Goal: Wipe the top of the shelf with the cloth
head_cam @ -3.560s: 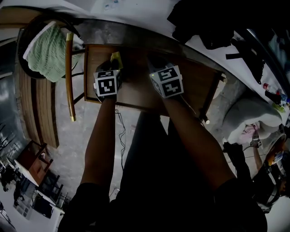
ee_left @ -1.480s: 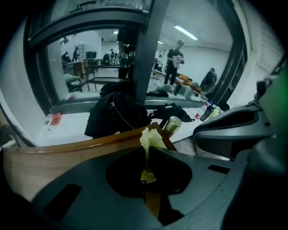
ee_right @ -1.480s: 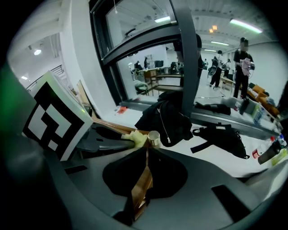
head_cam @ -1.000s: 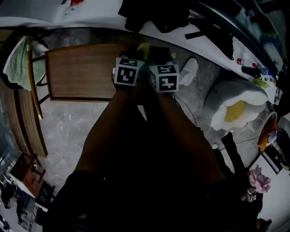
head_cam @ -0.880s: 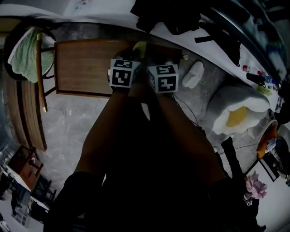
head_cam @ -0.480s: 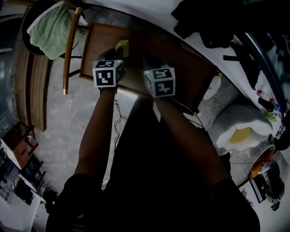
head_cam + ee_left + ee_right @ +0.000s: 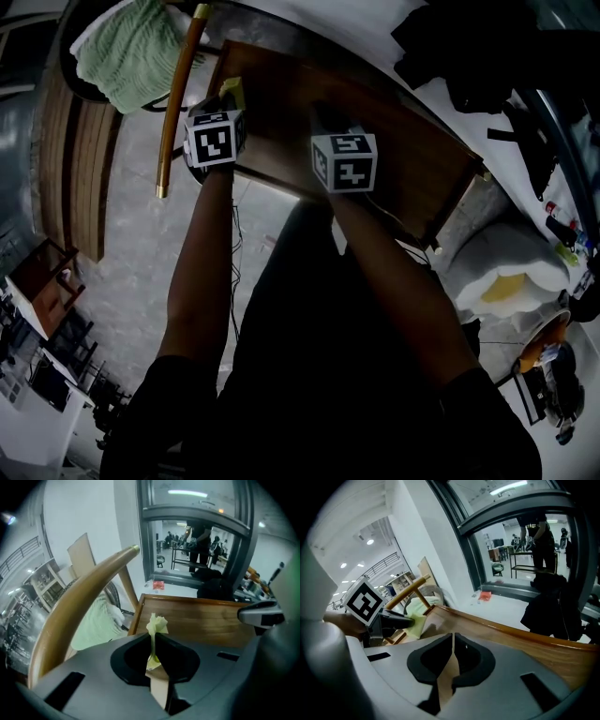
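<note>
Left gripper clamps cloth — over shelf.

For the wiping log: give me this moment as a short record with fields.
left gripper: shut on the cloth
cloth: yellow-green, at the left end of the shelf top; contact with the wood unclear
right gripper: jaws together, nothing between them, over the shelf
shelf: brown wooden top
chair: left of the shelf, green throw on it
</note>
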Demonstrator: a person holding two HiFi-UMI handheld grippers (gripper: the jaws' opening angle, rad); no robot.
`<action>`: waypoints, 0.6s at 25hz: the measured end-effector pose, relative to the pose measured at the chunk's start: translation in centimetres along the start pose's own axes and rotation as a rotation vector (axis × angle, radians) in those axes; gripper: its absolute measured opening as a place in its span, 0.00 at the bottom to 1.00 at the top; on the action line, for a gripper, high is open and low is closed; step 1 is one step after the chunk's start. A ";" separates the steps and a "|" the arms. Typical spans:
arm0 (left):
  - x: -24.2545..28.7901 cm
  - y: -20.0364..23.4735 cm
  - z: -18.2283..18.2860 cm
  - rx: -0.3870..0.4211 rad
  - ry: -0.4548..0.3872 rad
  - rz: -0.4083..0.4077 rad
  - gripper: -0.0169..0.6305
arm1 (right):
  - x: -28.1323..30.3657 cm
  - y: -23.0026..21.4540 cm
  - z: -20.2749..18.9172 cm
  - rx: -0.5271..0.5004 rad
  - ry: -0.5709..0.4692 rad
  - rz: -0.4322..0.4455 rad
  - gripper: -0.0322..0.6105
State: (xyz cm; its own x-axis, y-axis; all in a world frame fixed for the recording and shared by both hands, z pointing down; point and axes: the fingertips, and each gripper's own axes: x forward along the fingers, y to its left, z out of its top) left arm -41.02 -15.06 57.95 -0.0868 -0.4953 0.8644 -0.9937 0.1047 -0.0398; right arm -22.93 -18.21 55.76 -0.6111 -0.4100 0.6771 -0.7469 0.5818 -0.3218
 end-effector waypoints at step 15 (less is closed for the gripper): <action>3.0 3.0 -1.5 0.106 0.085 0.107 0.07 | 0.3 -2.0 -0.2 0.015 0.028 -0.061 0.09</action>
State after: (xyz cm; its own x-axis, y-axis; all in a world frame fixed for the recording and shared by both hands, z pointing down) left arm -44.13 -14.88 61.15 -0.1904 -0.4109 0.8916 -0.9814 0.0591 -0.1824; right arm -21.51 -19.36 56.75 -0.5567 -0.4247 0.7139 -0.7866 0.5458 -0.2887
